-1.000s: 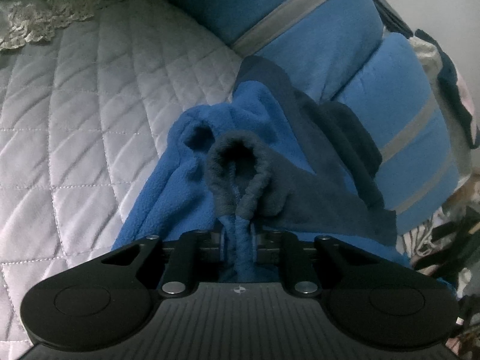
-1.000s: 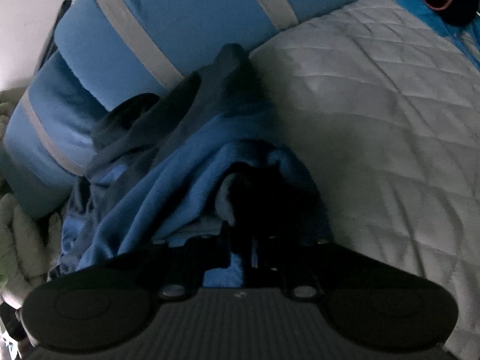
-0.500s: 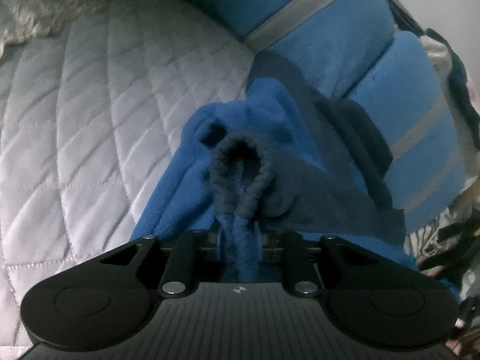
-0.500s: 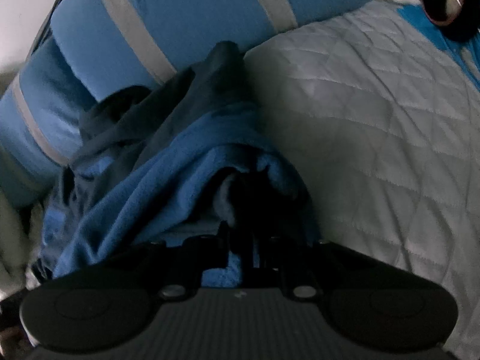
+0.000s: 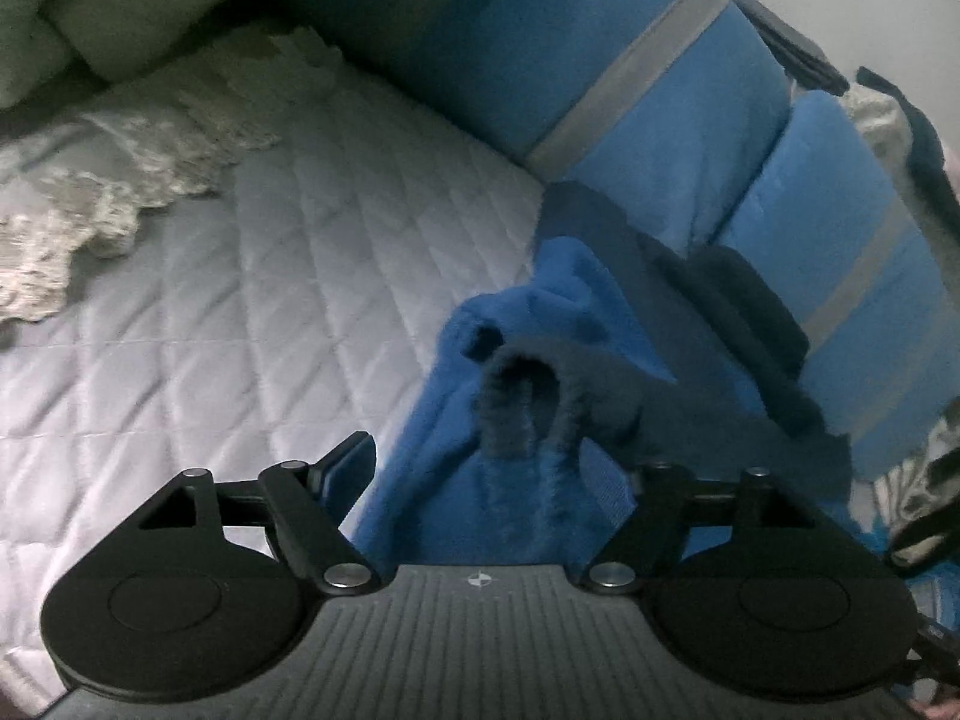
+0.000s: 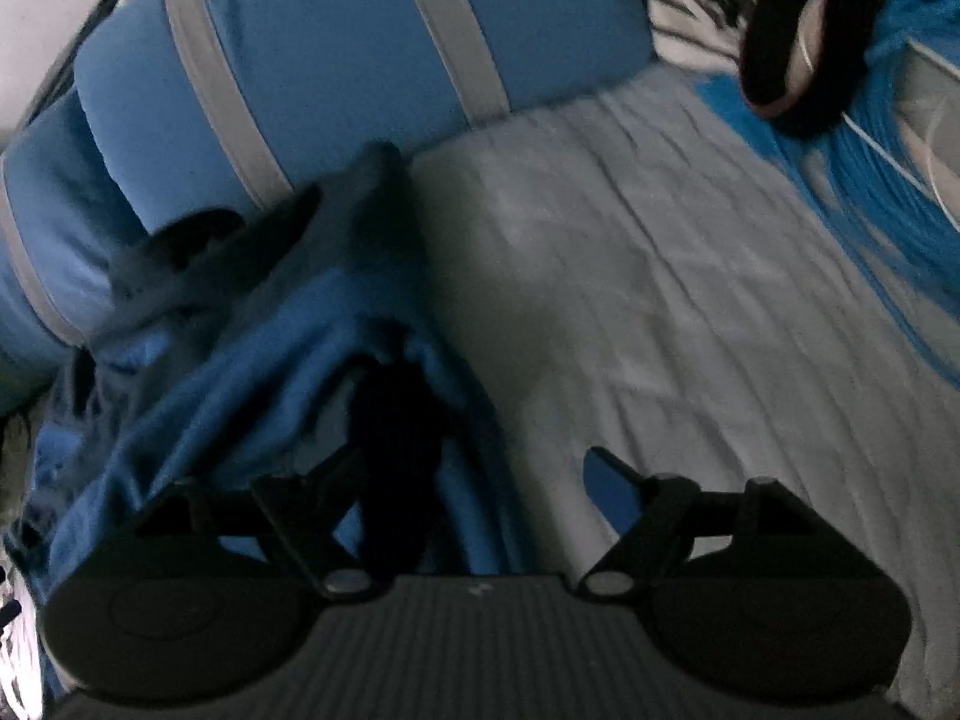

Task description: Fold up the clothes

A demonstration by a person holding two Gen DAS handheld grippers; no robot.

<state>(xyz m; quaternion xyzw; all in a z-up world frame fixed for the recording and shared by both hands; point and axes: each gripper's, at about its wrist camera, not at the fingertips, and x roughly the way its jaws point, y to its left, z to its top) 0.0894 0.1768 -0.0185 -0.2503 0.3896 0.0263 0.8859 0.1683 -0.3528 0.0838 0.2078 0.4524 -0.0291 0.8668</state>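
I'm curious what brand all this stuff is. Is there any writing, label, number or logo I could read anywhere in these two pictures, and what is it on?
No readable words, numbers or brand names in either view.
Left gripper: a small round white mark on its ribbed body, a symbol, not text.
Right gripper: a similar faint mark, too dark and blurred to make out.
Blue fleece garment, striped blue blanket, quilted bedcover: no tag or print visible.
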